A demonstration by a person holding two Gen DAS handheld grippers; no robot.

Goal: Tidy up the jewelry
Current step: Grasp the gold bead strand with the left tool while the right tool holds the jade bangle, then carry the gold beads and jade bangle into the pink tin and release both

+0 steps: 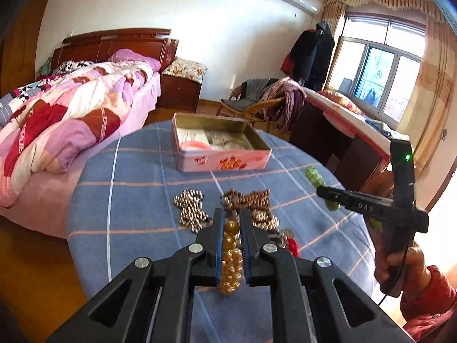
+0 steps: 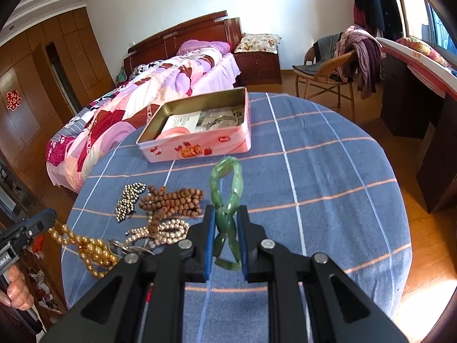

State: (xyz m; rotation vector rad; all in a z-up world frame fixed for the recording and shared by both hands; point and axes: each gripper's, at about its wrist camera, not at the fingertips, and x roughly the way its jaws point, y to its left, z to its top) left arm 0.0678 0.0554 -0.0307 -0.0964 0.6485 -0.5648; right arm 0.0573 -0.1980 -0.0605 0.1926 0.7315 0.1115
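Note:
My left gripper (image 1: 231, 214) is shut on a string of amber beads (image 1: 230, 257), which hangs between its blue pads above the blue checked tablecloth (image 1: 137, 200). The right wrist view shows the same amber beads (image 2: 91, 250) trailing from the left gripper (image 2: 42, 220) down to the cloth. My right gripper (image 2: 225, 210) is shut on a green jade bracelet (image 2: 227, 188), lifted off the table and sticking out forward. An open pink tin (image 1: 222, 143), also the tin (image 2: 200, 125), stands at the table's far side with cards and small items inside.
On the cloth lie silver beads (image 1: 190, 208), brown wooden beads (image 1: 248, 200), pale beads (image 2: 165, 230) and keys with a red tassel (image 1: 291, 243). A bed (image 1: 71, 108) borders the table on the left. A wicker chair (image 2: 322, 77) and a desk (image 2: 422, 91) stand beyond.

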